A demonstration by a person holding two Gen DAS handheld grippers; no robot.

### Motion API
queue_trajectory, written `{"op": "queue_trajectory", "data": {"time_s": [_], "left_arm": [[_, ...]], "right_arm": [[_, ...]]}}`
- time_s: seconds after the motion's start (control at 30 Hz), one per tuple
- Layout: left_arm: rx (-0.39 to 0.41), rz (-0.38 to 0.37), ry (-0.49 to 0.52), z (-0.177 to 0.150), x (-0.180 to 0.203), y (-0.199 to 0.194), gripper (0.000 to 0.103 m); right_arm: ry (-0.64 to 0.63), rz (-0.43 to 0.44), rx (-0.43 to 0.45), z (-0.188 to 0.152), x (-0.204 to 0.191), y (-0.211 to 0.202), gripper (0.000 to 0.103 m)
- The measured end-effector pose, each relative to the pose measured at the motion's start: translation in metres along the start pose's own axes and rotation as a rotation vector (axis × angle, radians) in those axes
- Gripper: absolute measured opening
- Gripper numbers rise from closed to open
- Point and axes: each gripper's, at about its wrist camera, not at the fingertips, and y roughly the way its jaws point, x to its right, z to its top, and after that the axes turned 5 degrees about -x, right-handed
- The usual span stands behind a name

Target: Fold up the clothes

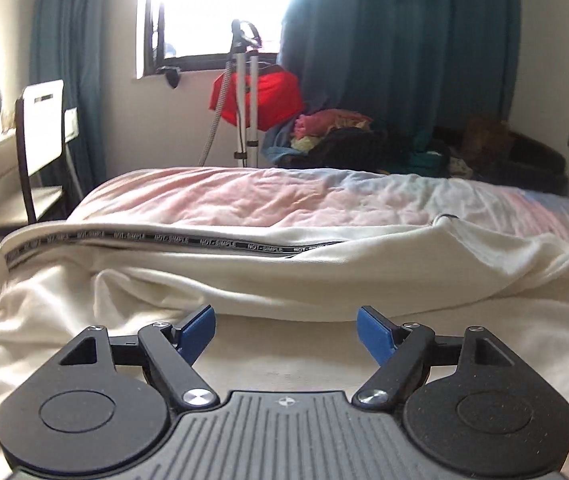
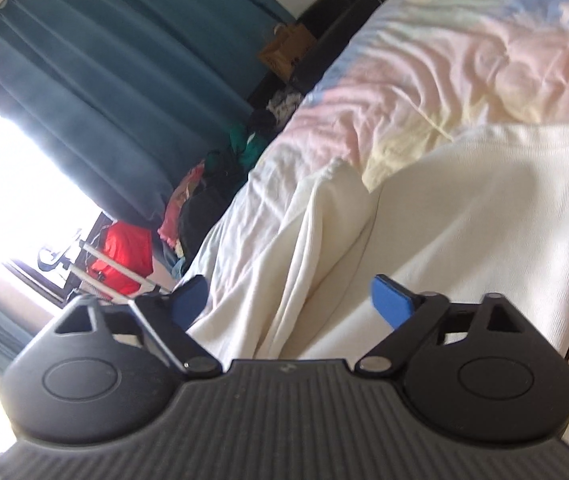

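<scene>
bed point(image 1: 284, 196): pastel quilt, rumpled | cream garment point(image 1: 268, 276): sprawled across the near side of the quilt, soft, light, likely to sag and bunch; I'd take it by the black lettered band point(image 1: 172, 240), the firmest edge | left gripper point(image 1: 286, 330): spread wide, empty, just over the cloth | right gripper point(image 2: 290, 302): also wide, holding nothing

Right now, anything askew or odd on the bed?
Yes: the cream garment lies bunched on the bed, not flat. Its printed black trim runs crooked along a rumpled fold, and ridges show in the right wrist view. Both hand-held grippers, left and right, are open and hold nothing.
</scene>
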Motion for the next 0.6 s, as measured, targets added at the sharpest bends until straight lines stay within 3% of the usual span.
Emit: {"op": "queue_trajectory", "data": {"time_s": [0.07,0.2,0.33,0.5,0.6], "left_arm": [[-0.004,-0.018,-0.101,-0.004,-0.015,0.003,0.080],[0.000,0.051,-0.146,-0.015,-0.022,0.012,0.081],[-0.022,0.025,-0.166,-0.021,-0.027,0.024,0.081],[-0.014,0.013,-0.164,-0.020,-0.026,0.052,0.081],[-0.007,-0.002,-0.168,-0.022,-0.030,0.066,0.081]], "right_arm": [[0.008,0.009,-0.038,-0.001,0.001,0.004,0.077],[0.049,0.042,-0.119,-0.003,0.003,0.021,0.077],[-0.050,-0.048,-0.148,0.008,-0.014,0.061,0.077],[-0.121,-0.199,-0.129,0.033,-0.033,0.117,0.058],[-0.133,-0.295,-0.105,0.050,-0.050,0.145,0.032]]}}
